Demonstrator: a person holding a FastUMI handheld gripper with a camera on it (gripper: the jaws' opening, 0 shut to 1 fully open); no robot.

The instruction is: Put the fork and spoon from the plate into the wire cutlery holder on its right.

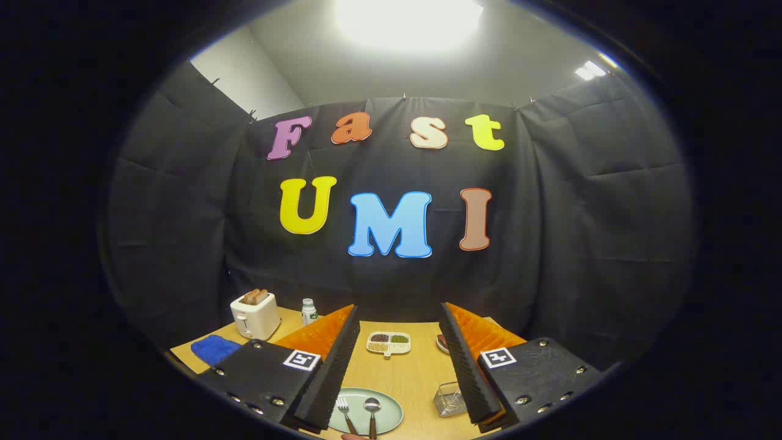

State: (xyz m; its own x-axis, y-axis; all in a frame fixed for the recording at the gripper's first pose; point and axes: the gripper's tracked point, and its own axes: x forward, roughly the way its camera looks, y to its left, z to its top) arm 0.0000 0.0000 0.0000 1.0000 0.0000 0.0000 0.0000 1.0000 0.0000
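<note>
- I see the wooden table (415, 373) spanning the booth floor below the black cloth wall, its far edge running against that cloth.
- My gripper (400, 366) hangs above the table's near half, its two orange-backed fingers (330, 360) spread wide apart with nothing between the pads.
- A white toaster (255, 315) with bread slices in its slots stands at the far left corner.
- The pale green plate (391, 415) sits at the near edge, low between my fingers, closer to the left one.
- A blue cloth (214, 349) lies on the left edge, nearer than the toaster.
- The wire cutlery holder (450, 398) stands just right of the plate, beside my right finger.
- A white divided dish (388, 343) of grains rests toward the far edge, beyond the fingers.
- The fork (346, 412) and spoon (372, 412) lie side by side on the plate, fork on the left.
- A small white bottle (309, 310) stands right of the toaster.
</note>
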